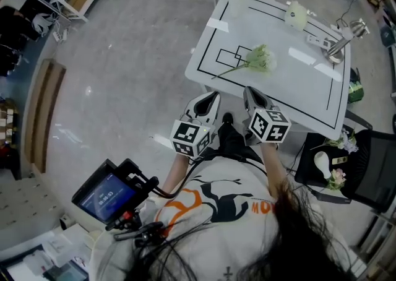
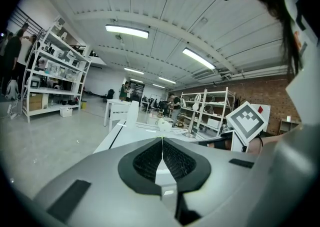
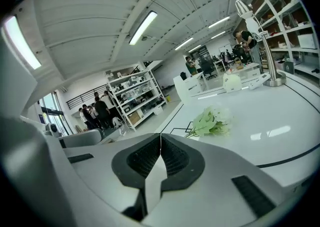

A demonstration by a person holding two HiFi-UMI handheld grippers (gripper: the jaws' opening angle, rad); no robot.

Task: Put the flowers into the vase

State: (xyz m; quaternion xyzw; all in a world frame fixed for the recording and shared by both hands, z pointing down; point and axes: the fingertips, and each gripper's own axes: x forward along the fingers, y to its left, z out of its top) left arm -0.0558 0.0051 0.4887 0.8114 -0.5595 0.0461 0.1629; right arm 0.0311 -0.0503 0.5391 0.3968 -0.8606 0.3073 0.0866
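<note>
Both my pairs of jaws are pressed together, with nothing between them. My left gripper [image 1: 212, 95] and my right gripper [image 1: 250, 91] are side by side, a little apart from each other. Both stop just short of the near edge of the white table [image 1: 309, 91] and point toward it.

The flowers [image 1: 257, 60] lie flat on the tabletop beyond that edge, and neither gripper touches them. In the right gripper view they sit ahead and slightly right of the line where my right jaws meet. My left gripper is further off to their side.

The table's near-left corner is just ahead of my left gripper, with bare grey floor open to the left of it. On the right, a black chair [image 1: 378, 177] stands close to the table's near corner. A metal stand [image 1: 340, 41] sits by the table's far right edge. Near it is a pale rounded thing [image 1: 296, 15], perhaps the vase, though it is too small for me to be sure.

The flowers are one small bunch with white blooms and pale green leaves. A thin stem trails toward the near-left, crossing a black rectangle drawn on the table.
</note>
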